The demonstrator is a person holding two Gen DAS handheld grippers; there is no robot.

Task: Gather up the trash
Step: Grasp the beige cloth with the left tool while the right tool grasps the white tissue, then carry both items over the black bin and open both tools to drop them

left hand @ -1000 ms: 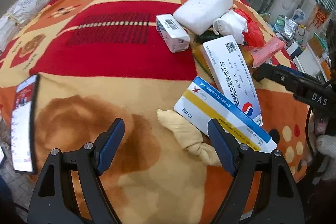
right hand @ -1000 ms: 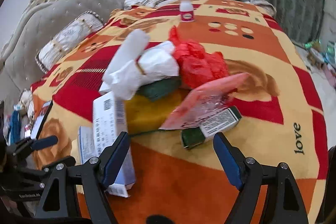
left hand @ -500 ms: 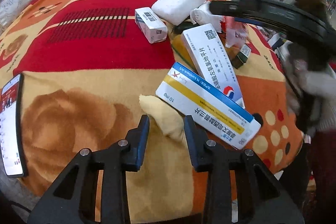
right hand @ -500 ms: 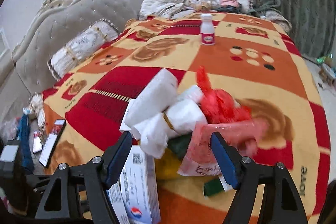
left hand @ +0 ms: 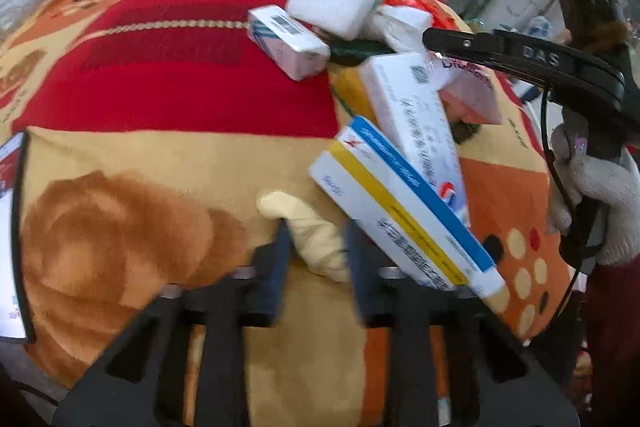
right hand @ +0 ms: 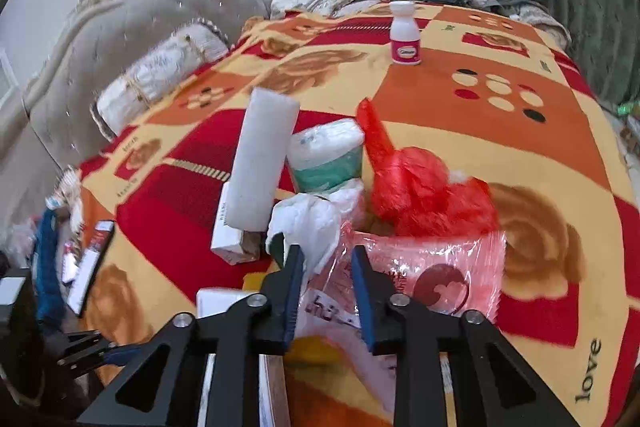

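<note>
While left view hides it — bottle [right hand: 405, 34] shows right.

A crumpled pale-yellow wad [left hand: 314, 239] lies pinched between the left jaws. A pink, clear plastic wrapper [right hand: 420, 279], creased, sits clamped between the right jaws.

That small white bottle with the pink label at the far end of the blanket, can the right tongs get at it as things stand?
Probably not yet. The right tongs are shut on a pink plastic wrapper, and the white bottle stands far beyond the trash pile, though the blanket between looks bare.
</note>
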